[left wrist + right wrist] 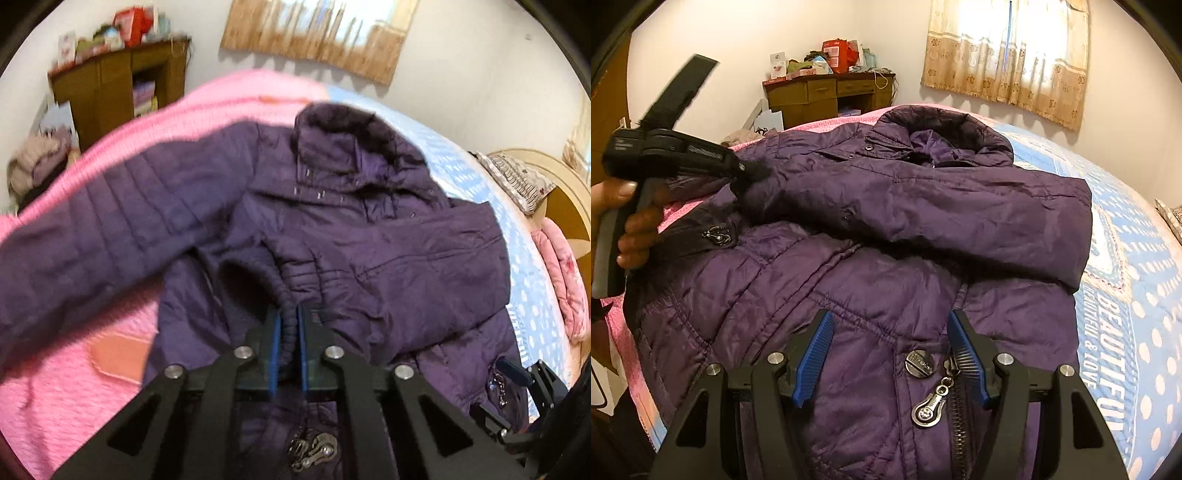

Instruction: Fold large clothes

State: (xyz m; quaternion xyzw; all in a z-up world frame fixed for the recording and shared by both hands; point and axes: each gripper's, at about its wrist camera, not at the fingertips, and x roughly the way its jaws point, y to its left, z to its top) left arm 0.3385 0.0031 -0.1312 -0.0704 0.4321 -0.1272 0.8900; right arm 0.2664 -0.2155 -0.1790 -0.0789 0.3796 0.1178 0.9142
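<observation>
A purple padded jacket (871, 229) lies front up on the bed, its far sleeve (960, 221) folded across the chest. My left gripper (290, 325) is shut on the ribbed cuff (288, 306) of the other sleeve (110, 229) and holds it lifted over the jacket body. The left gripper also shows at the left of the right wrist view (738, 166), in a hand. My right gripper (890, 350) is open and empty just above the jacket's lower front, near the zipper pull (931, 406).
The bed has a pink blanket (66, 387) on the left and a blue dotted sheet (1137, 295) on the right. A wooden desk with clutter (827, 92) stands against the far wall. A curtain (1004, 55) hangs behind. Pillows (517, 181) lie at the headboard.
</observation>
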